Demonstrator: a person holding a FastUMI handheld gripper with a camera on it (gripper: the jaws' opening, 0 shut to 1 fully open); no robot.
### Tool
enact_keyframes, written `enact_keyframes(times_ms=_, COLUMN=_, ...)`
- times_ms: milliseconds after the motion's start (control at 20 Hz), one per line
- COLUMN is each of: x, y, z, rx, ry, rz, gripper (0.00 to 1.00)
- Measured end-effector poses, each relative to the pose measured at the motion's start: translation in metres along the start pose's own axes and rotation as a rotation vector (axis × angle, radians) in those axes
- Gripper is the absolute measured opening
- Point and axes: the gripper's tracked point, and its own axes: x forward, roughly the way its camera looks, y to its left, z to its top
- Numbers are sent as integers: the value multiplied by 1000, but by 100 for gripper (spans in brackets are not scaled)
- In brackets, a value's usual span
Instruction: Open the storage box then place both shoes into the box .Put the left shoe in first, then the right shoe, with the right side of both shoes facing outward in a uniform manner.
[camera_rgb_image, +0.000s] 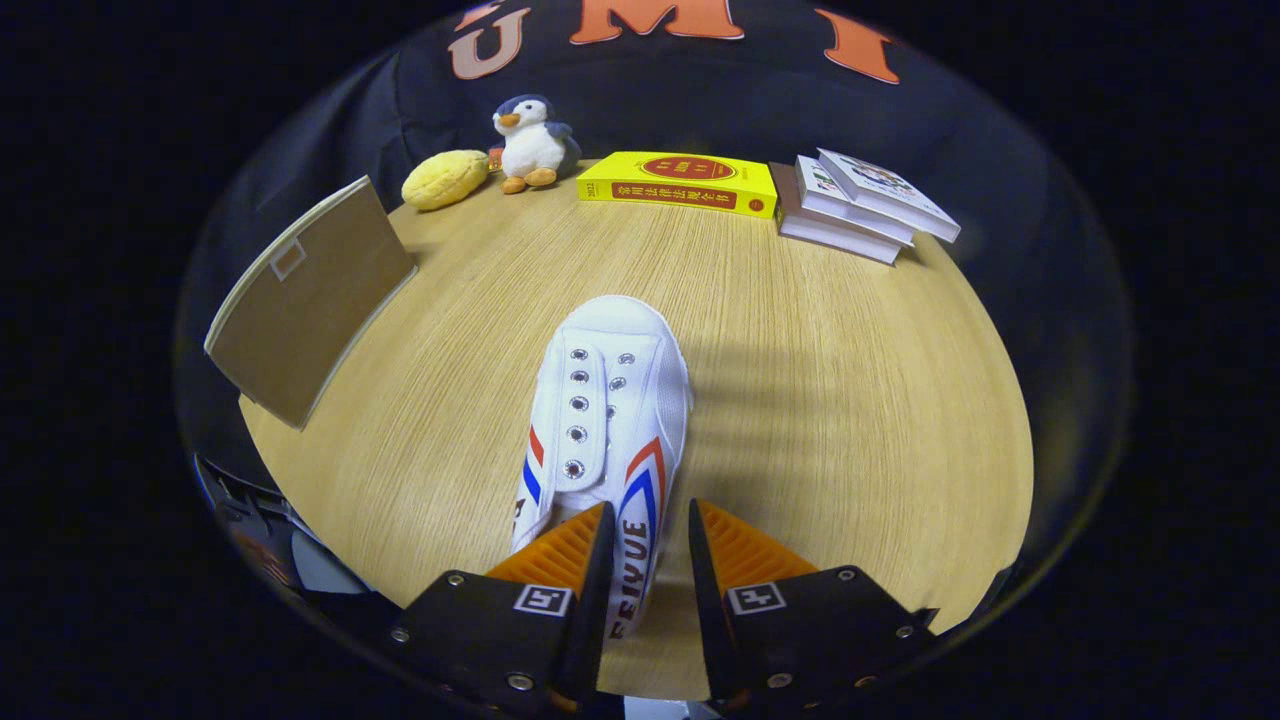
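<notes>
A white canvas shoe (610, 400) with red and blue side stripes lies on the wooden table (850, 420), toe pointing away from me. My gripper (650, 530) straddles the shoe's right side wall near the heel. One finger is inside the shoe's opening and the other outside it. A thin strip of table shows between the outer finger and the shoe, so the jaws are not pressing on it. A brown panel with a pale rim (310, 300), which looks like the storage box's raised lid, stands tilted at the table's left edge.
Along the far edge stand a yellow plush fruit (445, 178), a penguin toy (530, 140), a thick yellow book (680, 182) and a stack of three pale books (860, 205). Dark parts of something show below the table's near-left edge (270, 540).
</notes>
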Motion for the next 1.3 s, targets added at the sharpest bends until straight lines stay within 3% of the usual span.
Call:
enact_keyframes(times_ms=300, x=3, y=3, z=-2, rx=41, ry=27, rz=100, gripper=32)
enact_keyframes(times_ms=500, x=10, y=0, z=-8, rx=191, ry=109, rz=208, gripper=47)
enact_keyframes(times_ms=650, x=9, y=5, z=-8, rx=251, ry=130, rz=265, gripper=45)
enact_keyframes(times_ms=800, x=8, y=6, z=-8, rx=273, ry=110, rz=246, gripper=23)
enact_keyframes(times_ms=1000, x=7, y=3, z=-6, rx=394, ry=120, rz=245, gripper=9)
enact_keyframes(times_ms=1300, x=-3, y=16, z=15, rx=525, ry=69, rz=243, gripper=1)
